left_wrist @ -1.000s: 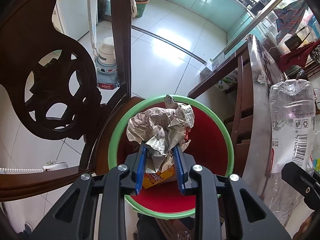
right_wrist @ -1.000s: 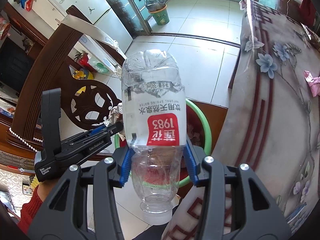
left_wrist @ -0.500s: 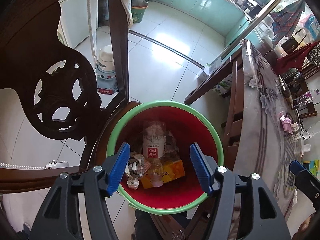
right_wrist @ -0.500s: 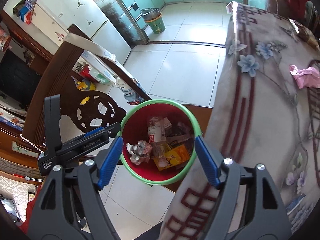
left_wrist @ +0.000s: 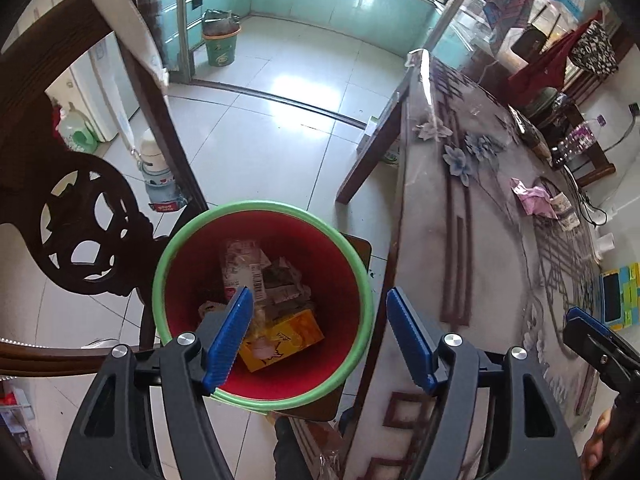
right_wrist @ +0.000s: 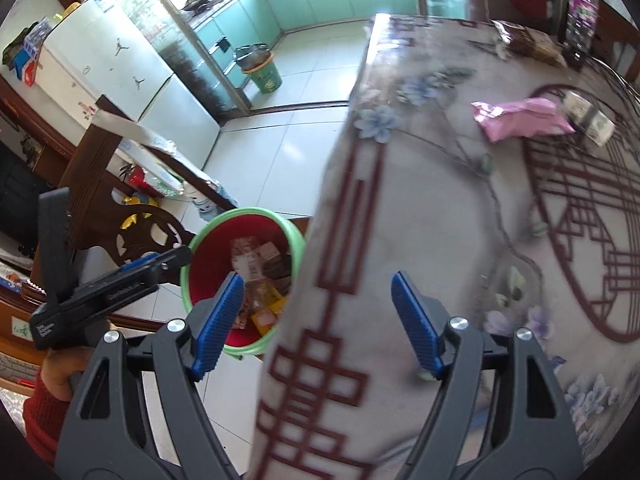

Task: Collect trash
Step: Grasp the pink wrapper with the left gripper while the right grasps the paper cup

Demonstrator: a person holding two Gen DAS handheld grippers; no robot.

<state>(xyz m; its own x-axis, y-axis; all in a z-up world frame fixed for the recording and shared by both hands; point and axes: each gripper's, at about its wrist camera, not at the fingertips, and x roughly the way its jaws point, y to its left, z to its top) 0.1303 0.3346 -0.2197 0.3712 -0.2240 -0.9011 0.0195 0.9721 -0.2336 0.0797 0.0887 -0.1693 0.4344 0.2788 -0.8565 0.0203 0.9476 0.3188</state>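
The left gripper [left_wrist: 320, 336] hangs over the near rim of the red bin [left_wrist: 352, 268], its blue jaws spread and still widening, with nothing between them but the view down into the bin. The right gripper [right_wrist: 316, 320] has its jaws wide apart and empty, poised above the near edge of the table [right_wrist: 440, 208].

The green-rimmed bin stands just left of the table, beside a dark carved wooden chair [left_wrist: 80, 216]. Inside it lie a yellow carton [left_wrist: 288, 336], a crushed clear plastic bottle [left_wrist: 240, 264] with a printed label, and crumpled newspaper [left_wrist: 284, 284].

Farther off on the patterned tablecloth, toward the right, a crumpled pink wrapper [right_wrist: 520, 118] lies touching a tipped paper cup [right_wrist: 588, 114].

Beyond, across the pale tiled floor, a green waste bucket [right_wrist: 262, 72] stands by the kitchen doorway, and a white refrigerator [right_wrist: 116, 68] stands at far left.
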